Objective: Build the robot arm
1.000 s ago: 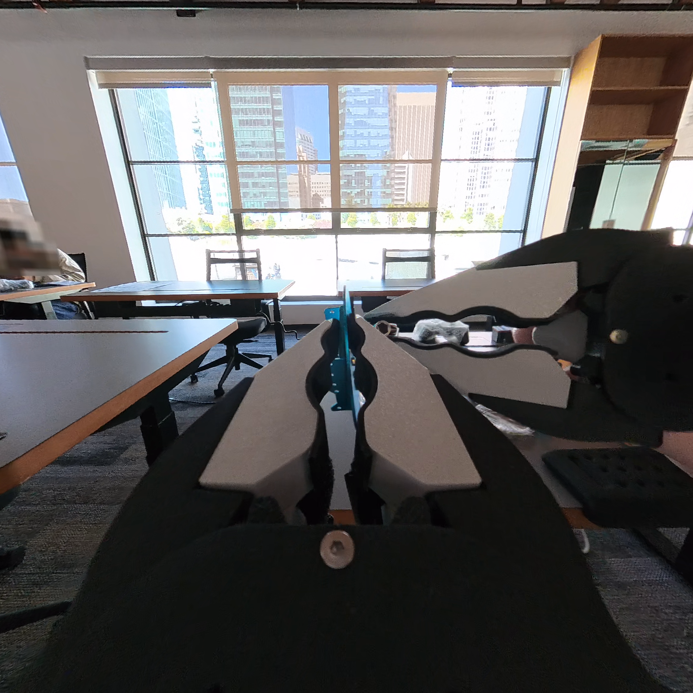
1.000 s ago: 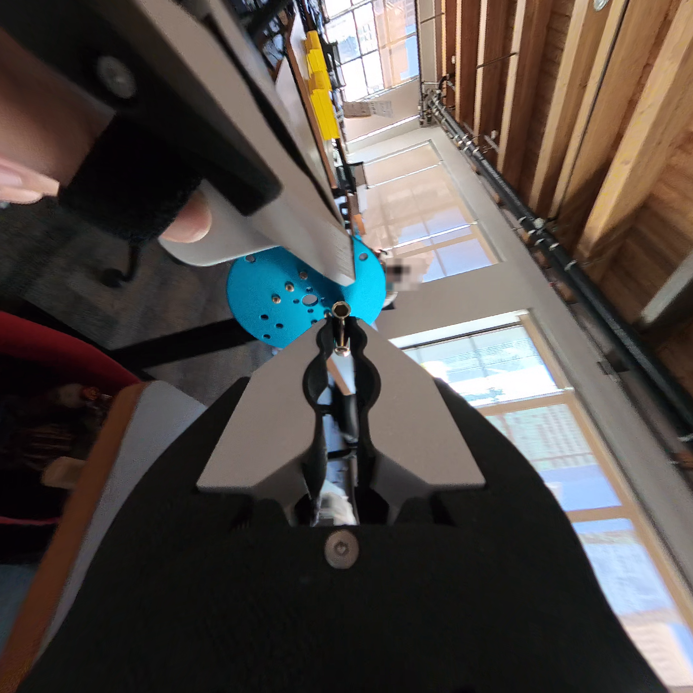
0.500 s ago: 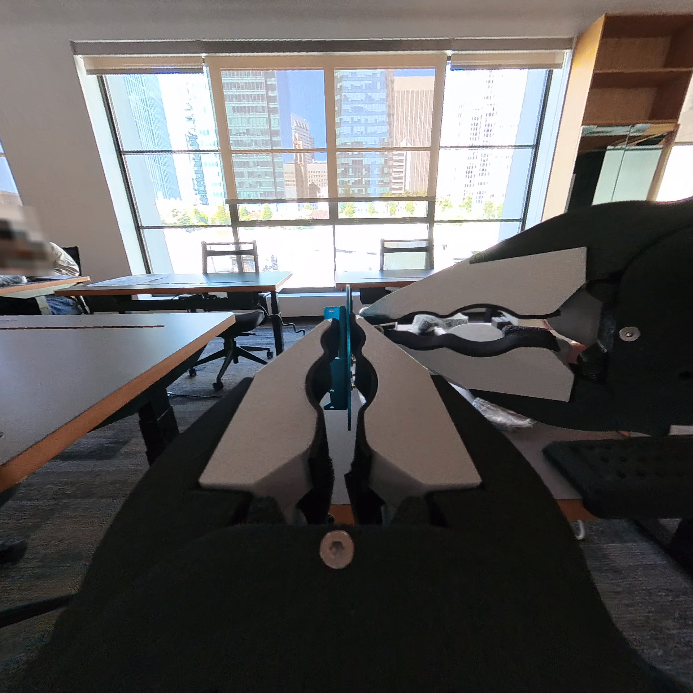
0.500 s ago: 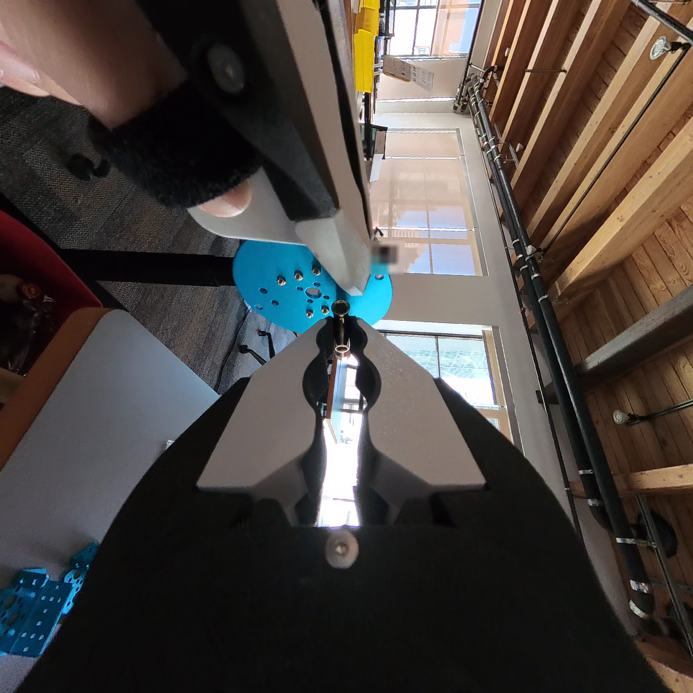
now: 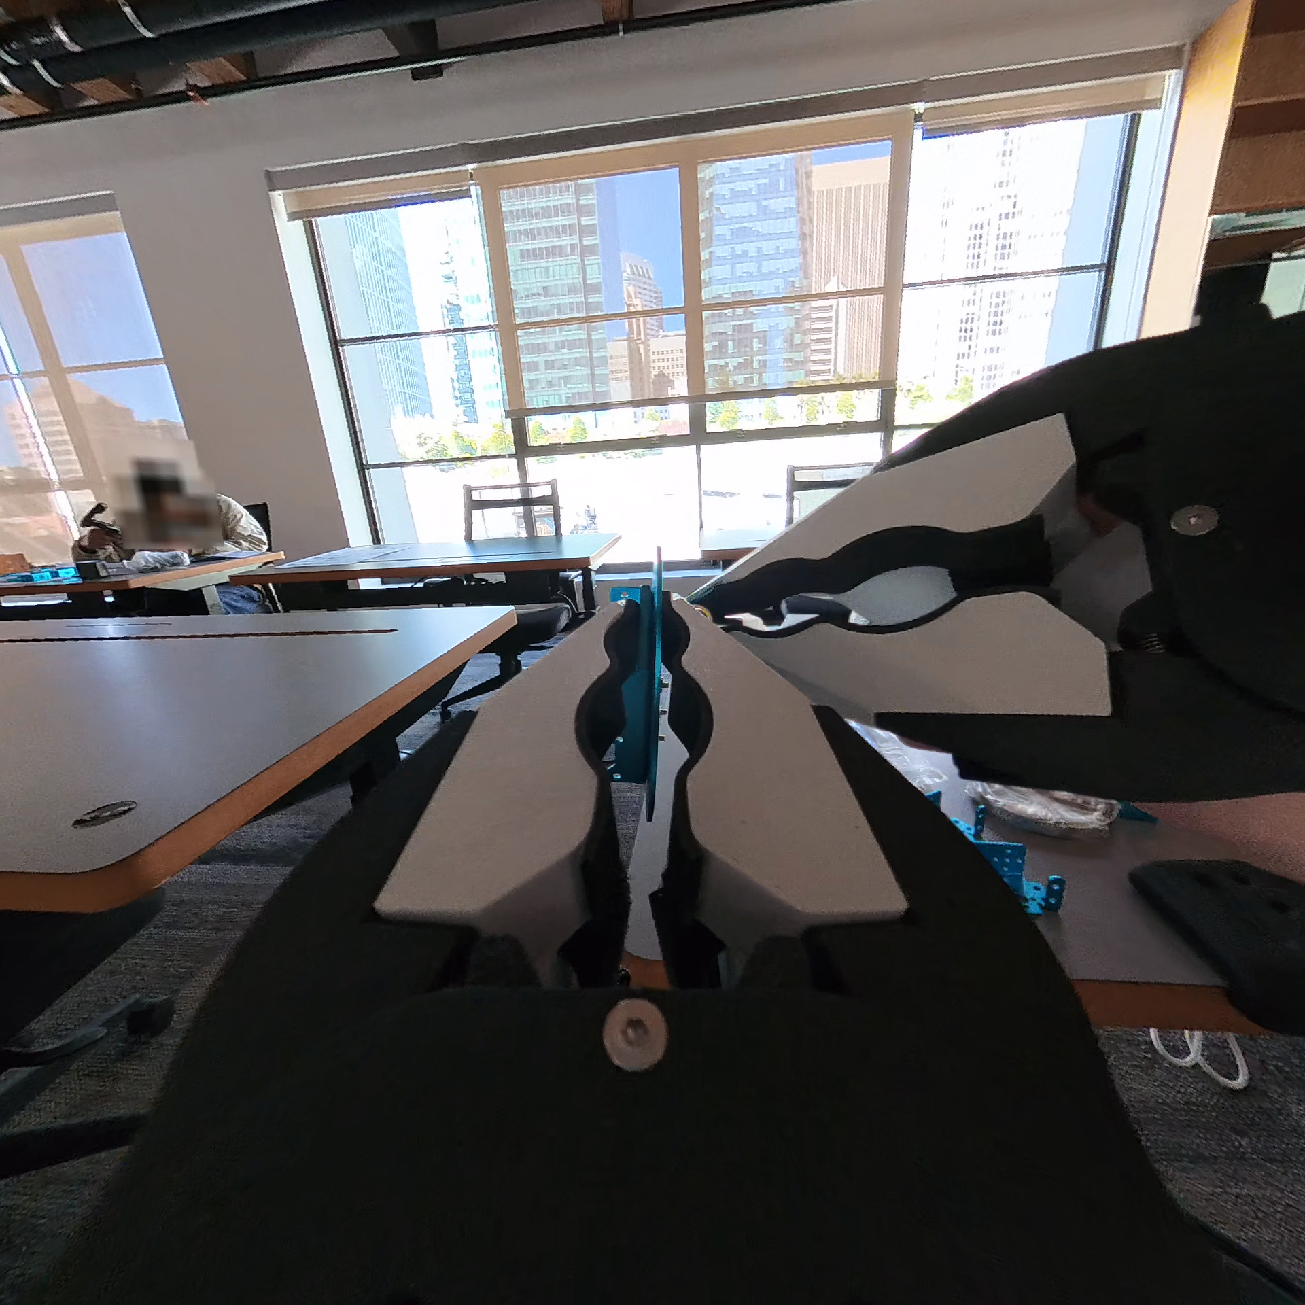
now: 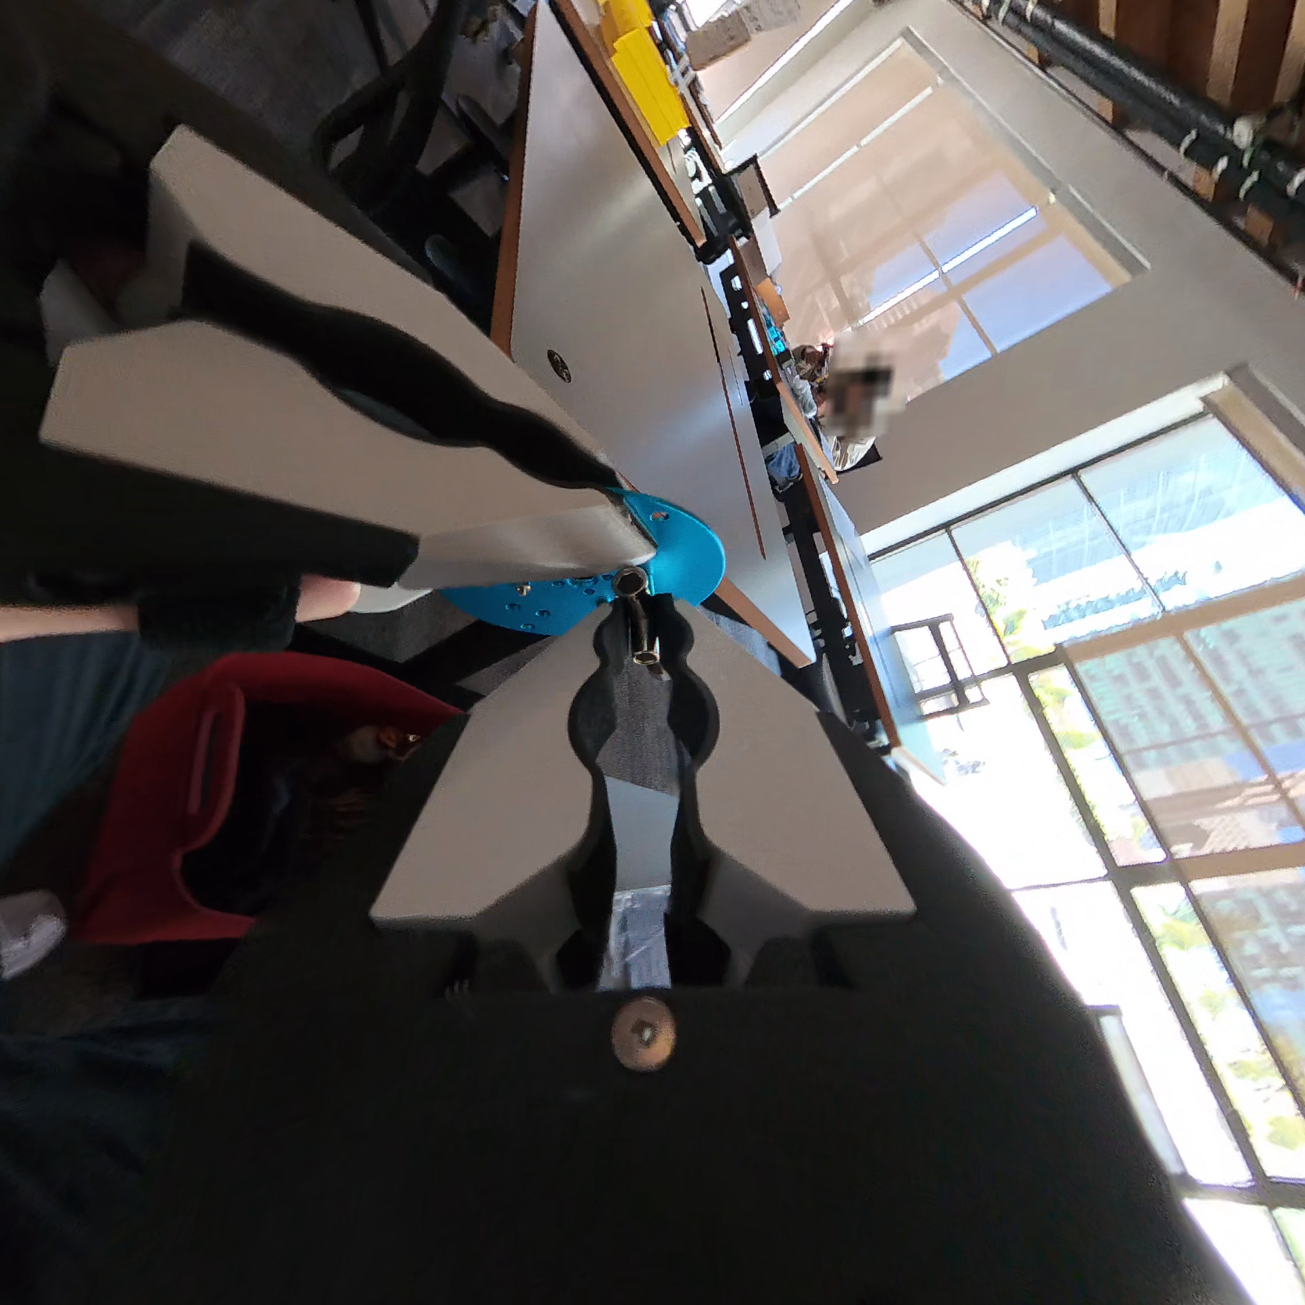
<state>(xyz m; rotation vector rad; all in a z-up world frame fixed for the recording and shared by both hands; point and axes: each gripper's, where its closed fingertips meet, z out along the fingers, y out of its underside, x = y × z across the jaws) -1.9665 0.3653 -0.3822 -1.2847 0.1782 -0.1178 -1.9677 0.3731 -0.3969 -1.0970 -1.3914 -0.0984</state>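
My left gripper (image 5: 653, 607) is shut on a blue round metal plate (image 5: 646, 695) with small holes, held edge-on and upright in the air. In the right wrist view the same plate (image 6: 678, 558) shows as a disc clamped by the left gripper (image 6: 628, 522). My right gripper (image 6: 639, 607) is shut on a small brass-coloured threaded standoff (image 6: 639, 621), whose tip sits against the plate's face. In the left wrist view the right gripper (image 5: 713, 611) comes in from the right, its tips touching the plate's right side.
A grey desk with an orange edge (image 5: 212, 713) stands to the left. Blue metal parts (image 5: 1010, 868) and a plastic bag (image 5: 1045, 812) lie on the desk at the right. A red bin (image 6: 176, 798) sits below. A person (image 5: 176, 522) sits at a far desk by the windows. The grippers are tip to tip, or close to it.
Both grippers have tilted and shifted, so the room view has turned. The standoff tip has closed onto the plate's face; both grips have stayed shut.
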